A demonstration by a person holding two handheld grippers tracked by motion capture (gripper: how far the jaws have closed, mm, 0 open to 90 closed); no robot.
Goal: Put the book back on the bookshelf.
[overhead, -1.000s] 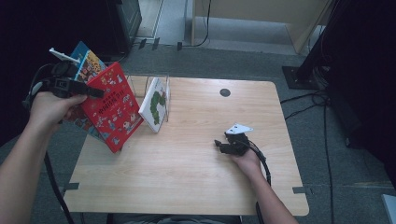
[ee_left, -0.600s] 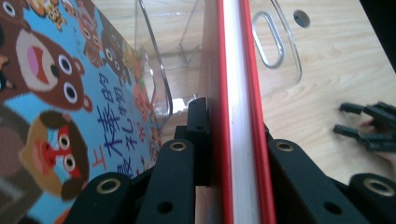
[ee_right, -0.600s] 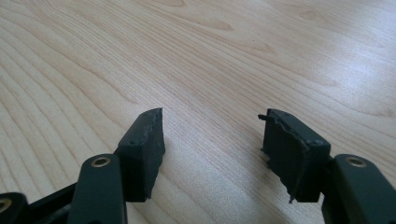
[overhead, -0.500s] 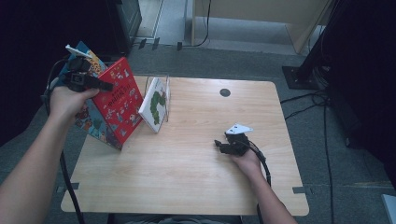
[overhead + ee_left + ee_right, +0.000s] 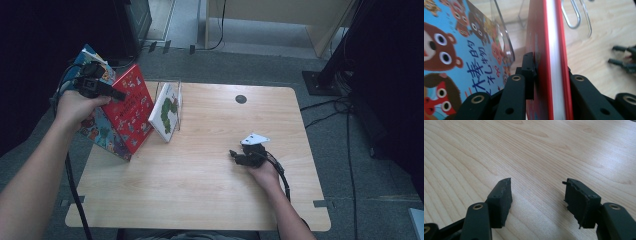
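Step in hand: shelving. Left gripper [image 5: 107, 92] clamped on red book [image 5: 131, 112], held tilted at the table's left edge — next, likely upright into wire rack [image 5: 176, 95]. Right gripper [image 5: 537, 202] wide, empty.

The red book [image 5: 541, 50] has a smooth, slightly glossy card cover around white paper pages. At its 9 o'clock, the blue book [image 5: 454, 50] shows a glossy printed cover. The stand [image 5: 506, 37] is clear plastic with bright wire loops. The table [image 5: 549, 150] is pale matt wood grain; the right gripper [image 5: 537, 197] has matt, rough-edged black pads.
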